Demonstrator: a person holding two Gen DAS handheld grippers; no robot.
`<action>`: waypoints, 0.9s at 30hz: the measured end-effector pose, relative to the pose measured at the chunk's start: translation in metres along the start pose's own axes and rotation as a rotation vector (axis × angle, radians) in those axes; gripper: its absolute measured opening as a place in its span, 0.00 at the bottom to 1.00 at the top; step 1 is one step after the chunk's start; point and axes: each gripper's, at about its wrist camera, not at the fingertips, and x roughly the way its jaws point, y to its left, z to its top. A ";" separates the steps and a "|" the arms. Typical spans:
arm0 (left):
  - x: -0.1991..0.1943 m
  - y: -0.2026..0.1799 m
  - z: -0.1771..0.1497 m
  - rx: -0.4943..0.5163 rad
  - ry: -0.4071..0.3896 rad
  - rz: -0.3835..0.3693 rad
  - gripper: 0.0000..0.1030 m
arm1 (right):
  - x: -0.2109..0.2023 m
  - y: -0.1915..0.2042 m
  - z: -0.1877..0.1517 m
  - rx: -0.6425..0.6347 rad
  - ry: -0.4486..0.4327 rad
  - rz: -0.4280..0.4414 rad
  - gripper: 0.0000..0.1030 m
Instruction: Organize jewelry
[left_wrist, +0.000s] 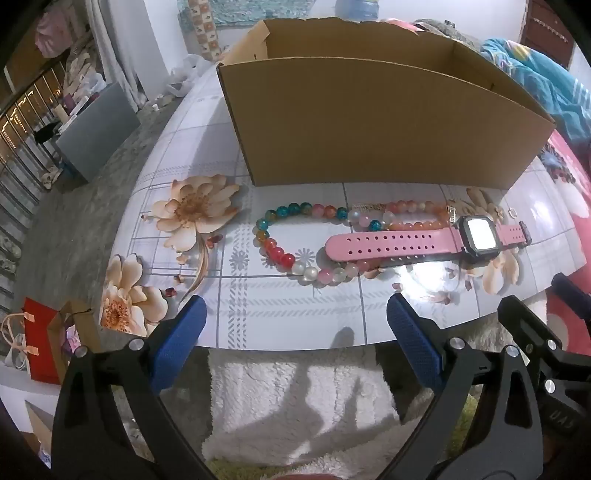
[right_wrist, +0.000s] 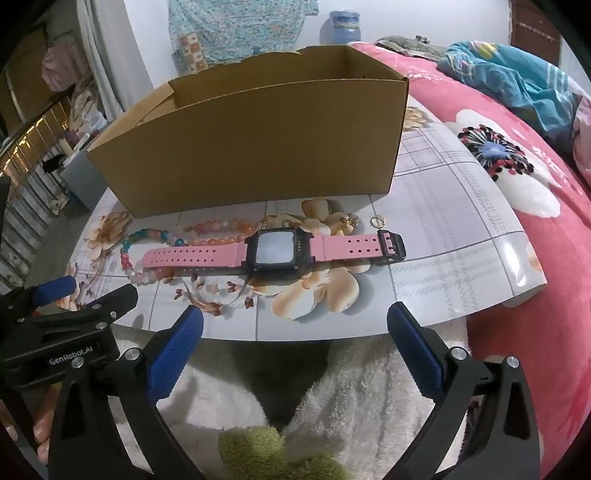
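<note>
A pink-strapped watch (left_wrist: 391, 247) (right_wrist: 277, 247) with a black case lies flat on the floral table top (left_wrist: 184, 147) (right_wrist: 443, 221). Its strap rests across a multicoloured bead bracelet (left_wrist: 284, 258) (right_wrist: 147, 234). An orange bead bracelet (left_wrist: 410, 205) (right_wrist: 221, 225) lies just behind it. A small ring (left_wrist: 512, 212) (right_wrist: 377, 220) and a gold charm (right_wrist: 347, 220) sit near the buckle end. An open cardboard box (left_wrist: 369, 129) (right_wrist: 251, 155) stands behind them. My left gripper (left_wrist: 295, 306) hangs open over the table's near edge, short of the beads. My right gripper (right_wrist: 295, 314) is open too, in front of the watch.
A pink flowered bed cover (right_wrist: 535, 258) with a blue blanket (right_wrist: 517, 77) borders the table on the right. White fluffy fabric (left_wrist: 295, 387) lies below the near edge. A red gift bag (left_wrist: 40, 339) and a grey box (left_wrist: 96, 129) stand on the floor to the left.
</note>
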 end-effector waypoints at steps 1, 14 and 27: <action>0.000 0.000 0.000 0.000 -0.001 0.000 0.92 | 0.000 0.000 0.000 0.000 0.000 -0.001 0.95; -0.001 -0.003 -0.001 0.001 -0.006 -0.004 0.92 | -0.001 -0.002 0.001 0.008 -0.010 0.003 0.95; -0.002 -0.004 -0.003 0.000 -0.005 -0.006 0.92 | 0.000 -0.003 0.000 0.011 -0.009 0.001 0.95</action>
